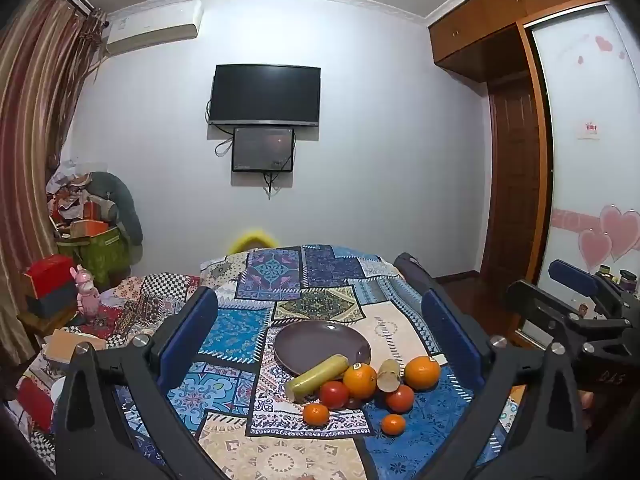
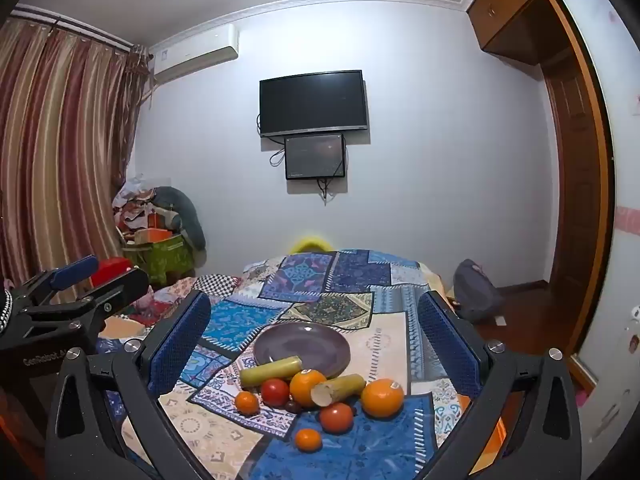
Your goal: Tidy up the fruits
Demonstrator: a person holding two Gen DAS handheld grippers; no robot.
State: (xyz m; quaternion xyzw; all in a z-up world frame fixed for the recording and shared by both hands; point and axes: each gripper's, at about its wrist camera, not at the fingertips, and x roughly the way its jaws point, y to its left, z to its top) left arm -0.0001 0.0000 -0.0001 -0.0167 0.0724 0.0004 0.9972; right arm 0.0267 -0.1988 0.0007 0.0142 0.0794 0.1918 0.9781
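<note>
Sugarcane stick (image 1: pixel 317 377) end-up onto plate (image 1: pixel 320 343)

The left claw (image 1: pixel 320 336) stands wide open above the patchwork-covered surface (image 1: pixel 240 328), where a round purple plate (image 1: pixel 316 344) lies behind oranges and tomatoes.

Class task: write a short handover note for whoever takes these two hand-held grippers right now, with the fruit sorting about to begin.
Left hand-held gripper: open, holding nothing, above the patchwork cloth.
Right hand-held gripper: open, holding nothing, alongside it.
Purple plate: no fruit fully on it; one green stalk has an end leaning on its near rim.
In front of the plate: two large oranges, two tomatoes, two small mandarins, a second stalk piece.
Done: nothing visibly sorted.
Left: all the fruit, probably onto the plate.
</note>
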